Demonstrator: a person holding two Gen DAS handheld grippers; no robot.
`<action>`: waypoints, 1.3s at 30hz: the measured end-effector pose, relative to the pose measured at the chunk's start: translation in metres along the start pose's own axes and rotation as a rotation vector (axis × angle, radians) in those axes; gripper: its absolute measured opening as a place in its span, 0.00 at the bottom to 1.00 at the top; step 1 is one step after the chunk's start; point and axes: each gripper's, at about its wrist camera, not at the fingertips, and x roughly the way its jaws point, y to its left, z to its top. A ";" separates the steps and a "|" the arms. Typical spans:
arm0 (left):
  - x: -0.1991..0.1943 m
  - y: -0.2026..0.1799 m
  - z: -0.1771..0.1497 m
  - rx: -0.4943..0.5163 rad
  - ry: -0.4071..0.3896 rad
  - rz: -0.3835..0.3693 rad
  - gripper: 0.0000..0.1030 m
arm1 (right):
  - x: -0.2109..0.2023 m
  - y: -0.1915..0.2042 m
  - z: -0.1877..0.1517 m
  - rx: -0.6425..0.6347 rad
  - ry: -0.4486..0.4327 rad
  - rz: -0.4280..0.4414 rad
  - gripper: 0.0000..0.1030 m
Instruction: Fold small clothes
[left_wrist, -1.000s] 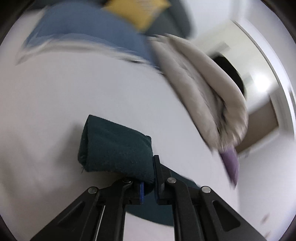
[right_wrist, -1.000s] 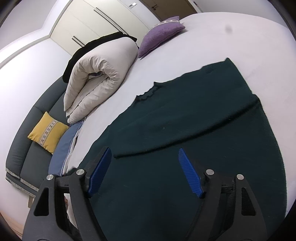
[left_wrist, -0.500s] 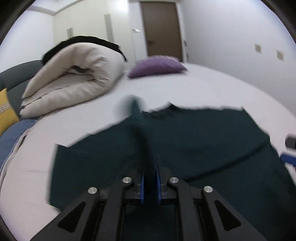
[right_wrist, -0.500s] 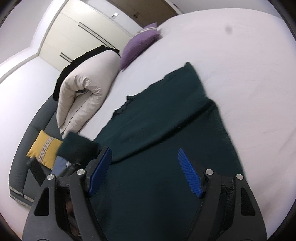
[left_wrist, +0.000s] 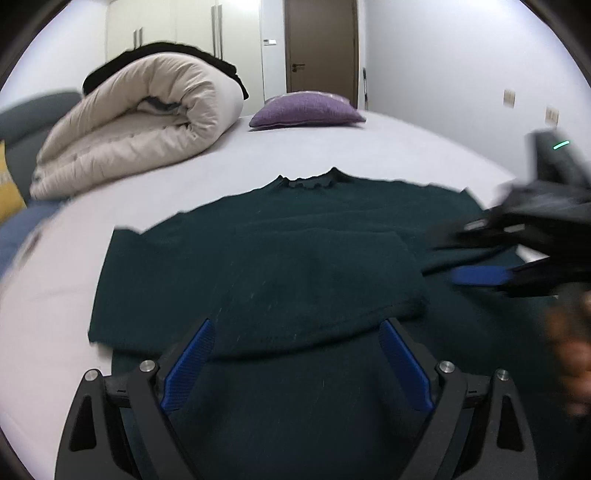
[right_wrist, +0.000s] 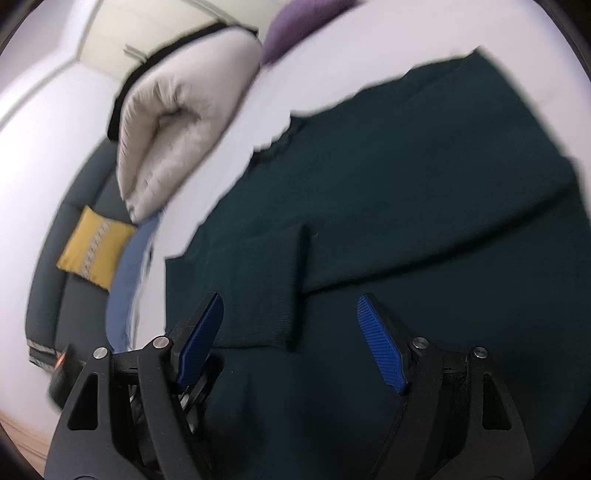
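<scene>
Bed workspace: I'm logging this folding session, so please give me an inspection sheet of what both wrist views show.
Surface: white bed sheet, bare around the garment.
Job's things: dark green sweater lies flat, neckline away from the left camera; one sleeve is folded across the body.
Clutter: rolled beige duvet, purple pillow, blue cloth at the bed edge.
Grippers: left gripper jaws opening, nothing pinched; right gripper open over the sweater, nothing pinched.
Cables: nothing seen.
Surroundings: grey sofa with yellow cushion, brown door, white wardrobe.
</scene>
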 end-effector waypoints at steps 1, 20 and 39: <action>-0.006 0.010 -0.002 -0.040 -0.009 -0.014 0.90 | 0.015 0.004 0.002 0.000 0.027 -0.017 0.73; -0.013 0.134 -0.030 -0.466 -0.005 -0.008 0.78 | -0.004 0.114 0.020 -0.444 -0.119 -0.194 0.07; 0.080 0.202 0.056 -0.454 0.119 0.076 0.73 | 0.027 -0.005 0.054 -0.298 -0.049 -0.265 0.17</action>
